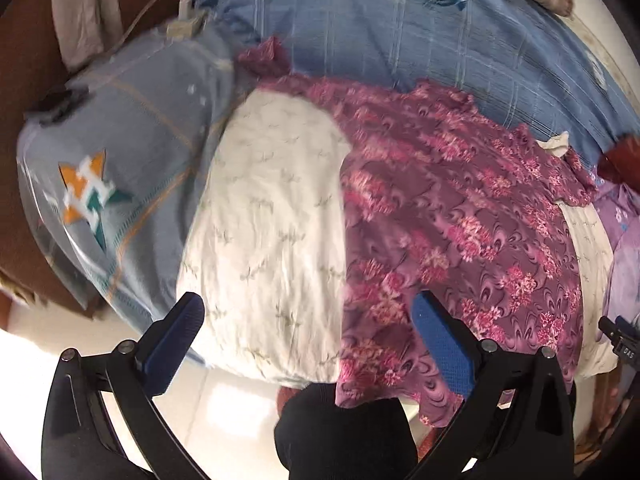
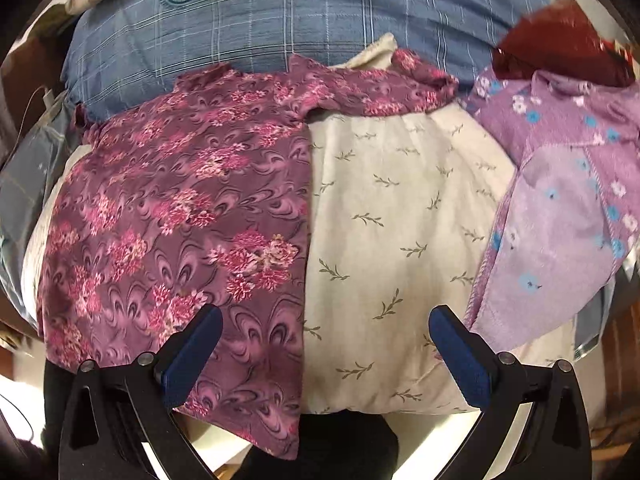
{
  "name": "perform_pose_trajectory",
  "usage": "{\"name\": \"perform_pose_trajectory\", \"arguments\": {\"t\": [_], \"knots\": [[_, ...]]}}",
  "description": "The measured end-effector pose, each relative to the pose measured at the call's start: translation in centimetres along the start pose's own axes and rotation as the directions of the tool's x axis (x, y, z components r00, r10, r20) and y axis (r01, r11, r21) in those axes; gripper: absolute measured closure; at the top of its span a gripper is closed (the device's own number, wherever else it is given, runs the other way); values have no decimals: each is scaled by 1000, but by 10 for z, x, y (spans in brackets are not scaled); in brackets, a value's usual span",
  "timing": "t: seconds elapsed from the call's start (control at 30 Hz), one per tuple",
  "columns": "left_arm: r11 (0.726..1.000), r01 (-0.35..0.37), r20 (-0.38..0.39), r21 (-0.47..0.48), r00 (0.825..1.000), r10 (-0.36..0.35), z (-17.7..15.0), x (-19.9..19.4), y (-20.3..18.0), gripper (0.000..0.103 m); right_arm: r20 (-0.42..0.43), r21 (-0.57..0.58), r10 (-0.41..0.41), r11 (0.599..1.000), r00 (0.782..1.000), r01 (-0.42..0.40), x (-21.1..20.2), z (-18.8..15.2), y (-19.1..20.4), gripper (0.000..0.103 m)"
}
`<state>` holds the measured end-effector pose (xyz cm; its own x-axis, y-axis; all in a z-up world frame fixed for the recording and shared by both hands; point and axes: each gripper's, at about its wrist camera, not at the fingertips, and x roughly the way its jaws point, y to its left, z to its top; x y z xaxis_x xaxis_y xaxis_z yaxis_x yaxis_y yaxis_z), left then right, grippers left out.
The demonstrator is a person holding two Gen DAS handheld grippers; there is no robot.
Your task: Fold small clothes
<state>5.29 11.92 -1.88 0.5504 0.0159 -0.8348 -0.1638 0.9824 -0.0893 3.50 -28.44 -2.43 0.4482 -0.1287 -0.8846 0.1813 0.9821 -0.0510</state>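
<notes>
A small maroon floral garment [image 1: 452, 216] [image 2: 180, 208] lies folded lengthwise on a cream leaf-print pillow [image 1: 264, 216] [image 2: 396, 220]. Its fold edge runs straight down the middle of the pillow, and its lower end hangs over the pillow's near edge. My left gripper [image 1: 306, 332] is open above the pillow's near end, its right finger over the maroon cloth. My right gripper [image 2: 326, 344] is open too, straddling the fold edge, its left finger over the garment and its right finger over bare pillow. Neither holds anything.
A lilac flowered garment [image 2: 560, 200] lies at the pillow's right, with red-brown cloth [image 2: 560, 32] behind it. A grey-blue item with an orange star logo [image 1: 120, 152] sits left. A blue plaid blanket [image 2: 300, 20] covers the back. Something black [image 1: 340, 432] rises below the pillow's edge.
</notes>
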Motion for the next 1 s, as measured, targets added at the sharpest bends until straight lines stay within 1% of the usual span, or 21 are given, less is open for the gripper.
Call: {"name": "perform_pose_trajectory", "arguments": {"t": [0.07,0.17,0.23,0.33,0.37,0.4,0.43,0.47,0.5,0.53,0.57,0.6,0.63,0.67,0.7,0.73,0.77,0.83,0.87,0.93,1.0], "knots": [[998,55,-70,-32,996,-57,-11,17,4,0,-17,11,19,1000,1000,-19,9,1,0,0],[989,126,-176,-80,975,-138,-32,46,-1,0,-41,15,52,999,998,-51,20,2,5,0],[985,145,-236,-89,958,-163,-43,62,-6,0,-56,14,75,997,996,-75,28,4,10,0],[980,173,-273,-101,942,-194,-52,77,-14,0,-78,18,104,995,992,-103,42,6,15,1],[975,190,-275,-114,937,-215,-53,80,-15,3,-85,21,113,993,990,-112,46,6,17,1],[966,217,-275,-139,929,-248,-54,82,-17,18,-94,24,128,992,987,-126,51,5,20,2],[961,231,-278,-153,923,-267,-54,84,-18,24,-101,25,138,990,985,-136,55,5,22,8],[965,215,-271,-153,930,-250,-53,84,-19,27,-109,23,152,988,982,-151,59,3,25,14],[967,205,-260,-150,936,-239,-53,82,-20,33,-114,14,150,989,982,-150,62,1,28,24],[970,192,-251,-148,942,-224,-53,81,-18,41,-106,-3,126,992,986,-127,62,0,30,31],[974,169,-244,-152,948,-203,-54,79,-14,58,-78,-28,108,993,991,-111,61,-1,32,38],[973,163,-237,-166,951,-200,-54,76,-7,88,-49,-48,86,995,995,-88,57,-3,31,62],[961,200,-217,-193,946,-241,-53,69,1,101,-33,-58,63,996,997,-65,55,-2,28,102],[954,210,-202,-216,946,-254,-52,63,8,100,-30,-48,115,992,993,-116,50,0,21,99],[956,193,-186,-222,954,-236,-50,58,14,100,-23,-22,160,987,987,-161,45,2,13,100],[965,154,-163,-210,968,-190,-47,49,20,100,-16,-18,169,985,985,-169,40,4,6,100],[972,126,-144,-200,977,-156,-46,42,24,100,-8,-23,160,987,987,-160,36,5,1,100],[980,75,-137,-182,985,-101,-46,37,32,100,-16,7,179,984,984,-179,35,5,-9,100],[983,46,-148,-179,986,-73,-49,39,37,100,-23,21,196,981,980,-195,35,4,-11,100],[983,37,-185,-180,980,-71,-55,45,41,100,-35,12,197,980,980,-197,37,0,-8,98],[983,77,-205,-165,973,-110,-57,46,36,99,-64,13,188,982,980,-188,41,1,-4,95]]}}
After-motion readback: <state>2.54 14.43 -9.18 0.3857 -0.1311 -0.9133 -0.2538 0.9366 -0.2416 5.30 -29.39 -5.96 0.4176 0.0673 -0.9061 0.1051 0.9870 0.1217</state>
